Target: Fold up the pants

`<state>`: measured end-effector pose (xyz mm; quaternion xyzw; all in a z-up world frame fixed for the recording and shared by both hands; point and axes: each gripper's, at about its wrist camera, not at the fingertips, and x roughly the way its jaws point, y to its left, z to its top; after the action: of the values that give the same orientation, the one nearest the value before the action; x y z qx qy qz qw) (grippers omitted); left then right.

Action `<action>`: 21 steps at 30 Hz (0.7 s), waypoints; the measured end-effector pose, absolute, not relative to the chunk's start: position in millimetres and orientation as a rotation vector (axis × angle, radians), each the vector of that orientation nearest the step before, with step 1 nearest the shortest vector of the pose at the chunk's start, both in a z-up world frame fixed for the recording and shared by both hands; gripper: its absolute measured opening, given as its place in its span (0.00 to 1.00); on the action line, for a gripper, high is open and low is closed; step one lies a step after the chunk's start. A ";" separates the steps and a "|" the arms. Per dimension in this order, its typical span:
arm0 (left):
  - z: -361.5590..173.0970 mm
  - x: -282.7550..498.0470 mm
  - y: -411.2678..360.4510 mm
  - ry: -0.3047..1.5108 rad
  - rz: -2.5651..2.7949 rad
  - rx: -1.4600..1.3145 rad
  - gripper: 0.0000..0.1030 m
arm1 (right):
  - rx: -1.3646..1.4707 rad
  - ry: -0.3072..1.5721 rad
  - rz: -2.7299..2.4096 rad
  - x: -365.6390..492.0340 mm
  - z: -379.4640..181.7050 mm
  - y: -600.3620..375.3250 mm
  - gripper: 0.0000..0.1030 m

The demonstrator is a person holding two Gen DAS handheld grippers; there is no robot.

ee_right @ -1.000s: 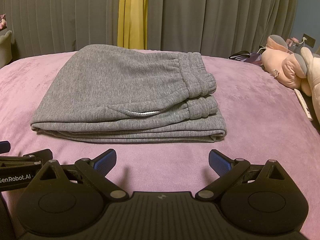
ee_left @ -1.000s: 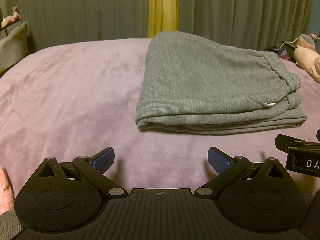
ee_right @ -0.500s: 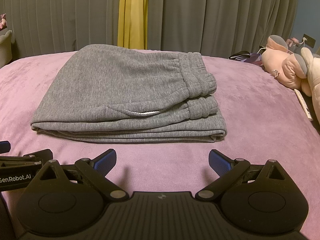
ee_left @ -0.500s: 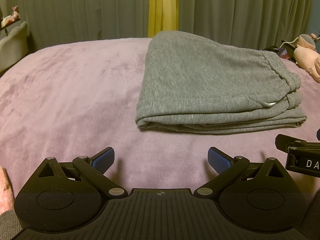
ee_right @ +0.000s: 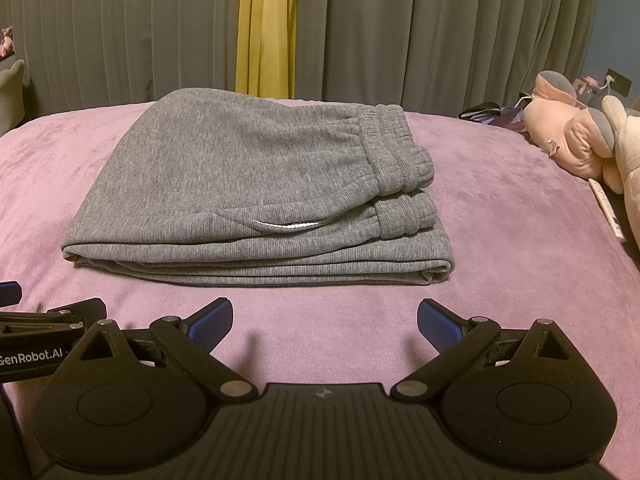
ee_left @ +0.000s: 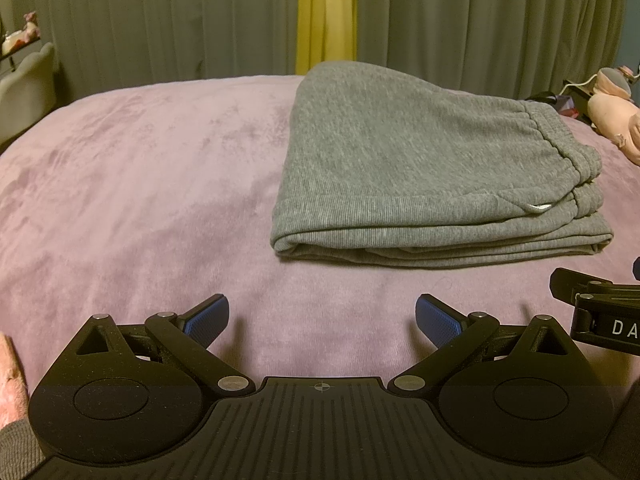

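Observation:
Grey sweatpants (ee_left: 420,168) (ee_right: 256,184) lie folded into a flat stack on the pink bed cover (ee_left: 140,184) (ee_right: 500,208), waistband to the right, a white drawstring showing at the pocket. My left gripper (ee_left: 322,320) stands open, short of the stack and to its left, with nothing between its blue pads (ee_left: 208,318). My right gripper (ee_right: 325,322) is open too, just in front of the stack's near edge and holding nothing. Each gripper's side shows at the edge of the other's view.
Pink plush toys (ee_right: 576,148) (ee_left: 616,120) lie at the bed's right edge, with a white remote (ee_right: 608,210) beside them. Grey curtains with a yellow strip (ee_right: 266,28) hang behind the bed. A pale chair back (ee_left: 24,88) stands at the far left.

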<state>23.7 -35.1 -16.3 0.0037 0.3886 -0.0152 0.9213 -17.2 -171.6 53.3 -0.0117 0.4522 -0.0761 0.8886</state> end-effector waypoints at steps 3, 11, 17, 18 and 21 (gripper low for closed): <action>-16.4 23.7 -35.2 0.799 -0.030 0.008 0.99 | -0.025 0.941 -0.157 -17.1 53.0 -171.6 0.96; -17.3 23.4 -34.8 0.800 -0.032 0.008 0.99 | -0.026 0.941 -0.158 -17.0 52.7 -171.0 0.96; -17.9 23.9 -35.2 0.801 -0.031 0.008 0.99 | -0.026 0.942 -0.156 -16.9 52.4 -171.0 0.96; -18.0 24.0 -35.2 0.801 -0.031 0.009 0.99 | -0.026 0.942 -0.156 -16.9 52.4 -171.0 0.96; -18.8 23.4 -35.0 0.801 -0.031 0.009 0.99 | -0.026 0.942 -0.156 -16.9 52.4 -171.1 0.96</action>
<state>23.4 -35.0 -18.8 0.0042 0.3901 -0.0153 0.9207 -16.9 -171.1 52.4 -0.0126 0.4532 -0.0751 0.8881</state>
